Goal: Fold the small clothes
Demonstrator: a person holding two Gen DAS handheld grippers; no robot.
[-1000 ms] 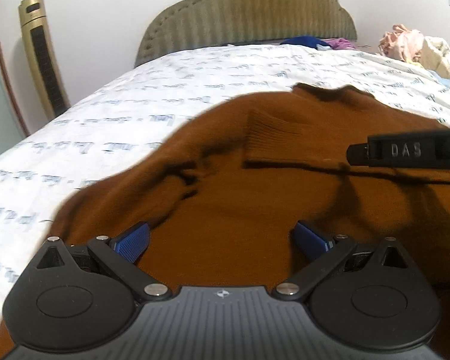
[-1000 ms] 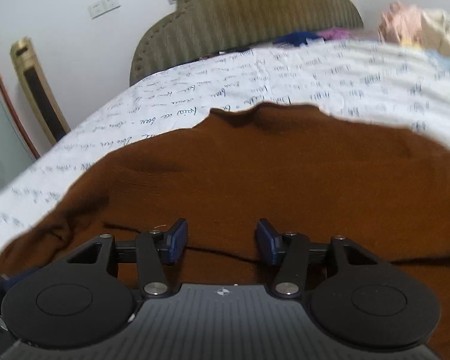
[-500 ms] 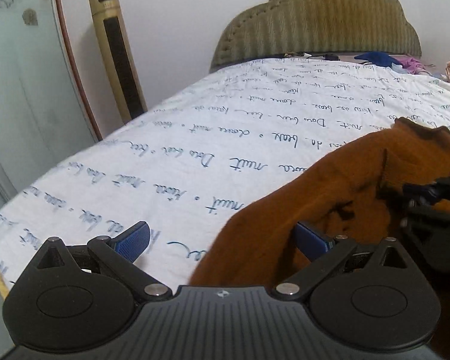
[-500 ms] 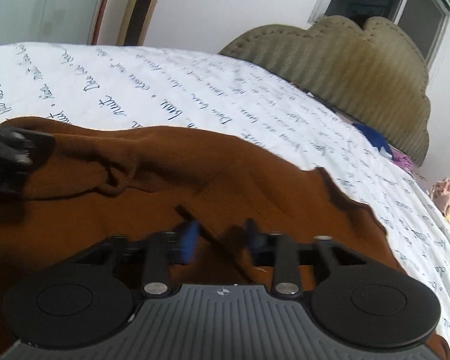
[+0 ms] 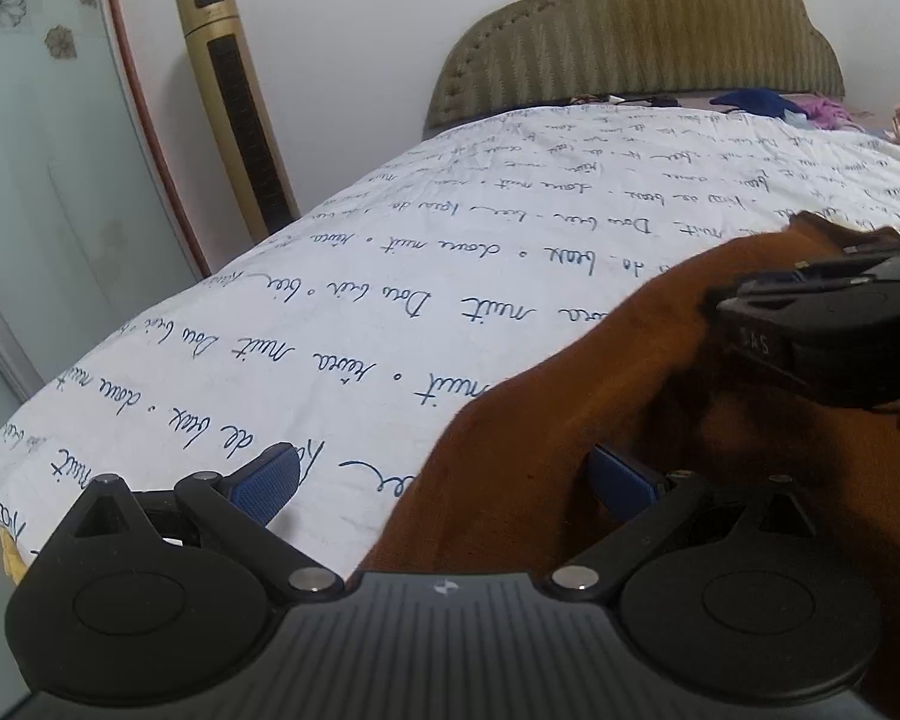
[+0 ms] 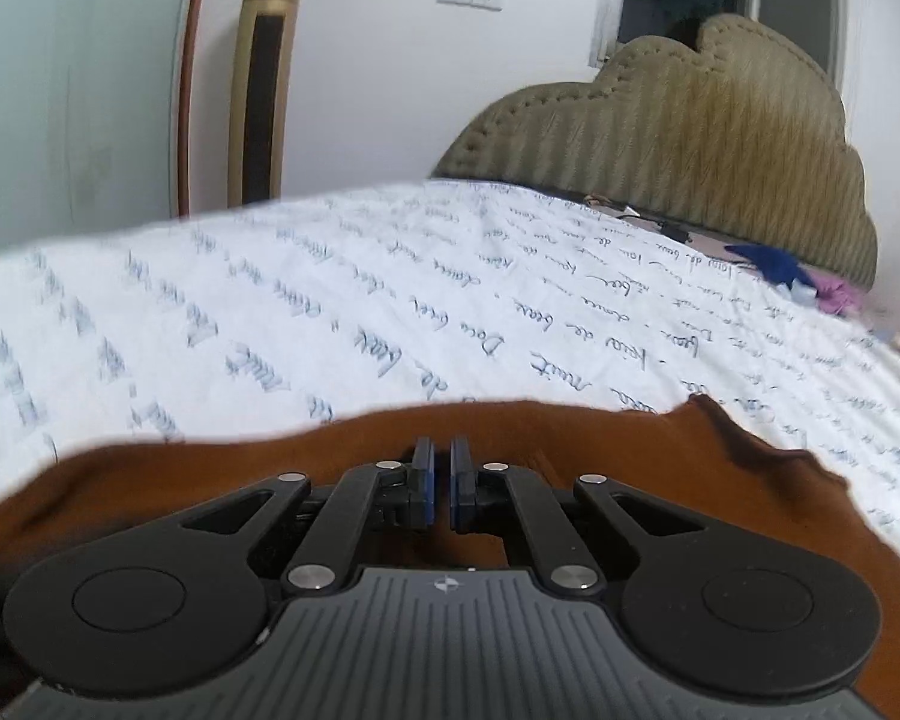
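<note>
- In the lower part of the left wrist view, our left claw (image 5: 444, 477) is spread wide, its ribbed blue pads (image 5: 267, 474) far apart; one sits over the sheet, the other against the knit.
- Between them runs the edge of the brown sweater (image 5: 570, 396), a soft, fine-ribbed knit lying in rumpled folds across the lower right of that frame.
- In the lower centre of the right wrist view, our right claw (image 6: 441, 483) is clenched on the brown sweater (image 6: 570, 444), pads nearly touching around a raised fold.
- At the right edge of the left view that same right claw (image 5: 822, 324) shows as a black matte body on the knit.
- Beyond lies the bed sheet (image 5: 390, 276), white cotton with dark cursive script.
- Farthest, a scalloped olive corduroy headboard (image 5: 636, 36) and a tall gold tower fan (image 5: 234, 114).
</note>
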